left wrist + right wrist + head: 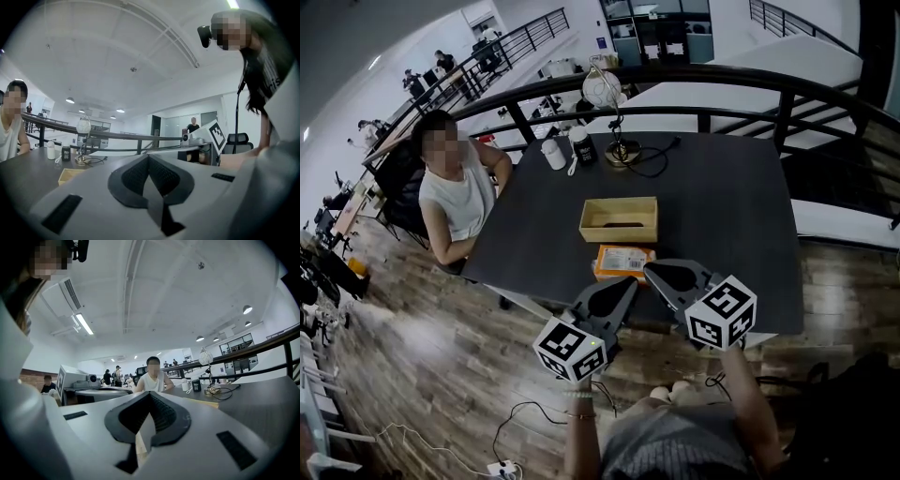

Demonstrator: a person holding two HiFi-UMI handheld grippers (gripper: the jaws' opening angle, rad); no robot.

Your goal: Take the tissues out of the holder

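Both pairs of jaws are closed tight with nothing between them. In the left gripper [149, 158] view the ribbed black pads meet in a narrow peak, and the right gripper [149, 397] view shows the same. In the head view the left gripper [630, 283] and right gripper [652, 270] sit side by side at the 6 o'clock edge of the table [731, 206], tips angled toward each other. Each has a smooth grey shell, and behind them sit the left cube [572, 349] and right cube [722, 312], printed with black-and-white squares. The table is dark, matte and rectangular. At its middle stands the holder [619, 231], an open-topped box of pale wood with a dark slot in its near wall; what shows of its inside is pale wood. The pack [623, 262] of tissues, flat and orange with a slight sheen, lies on the table outside the holder, just at its 6 o'clock. The jaw tips overlap its near edge, and whether they touch it cannot be told. At 12 o'clock stands a lamp [622, 150] with a white globe, thin stem and round brassy base. A white cup [553, 153] and a dark can [583, 146] are at 11 o'clock. A person [457, 192] in a pale sleeveless top sits at 9 o'clock. Only the head view shows the pack. The left gripper view catches a corner of the holder [70, 174], the lamp [83, 127], cup [50, 150], can [66, 153] and right cube [218, 134]. The right gripper view faces the person [153, 379] and lamp [205, 358].
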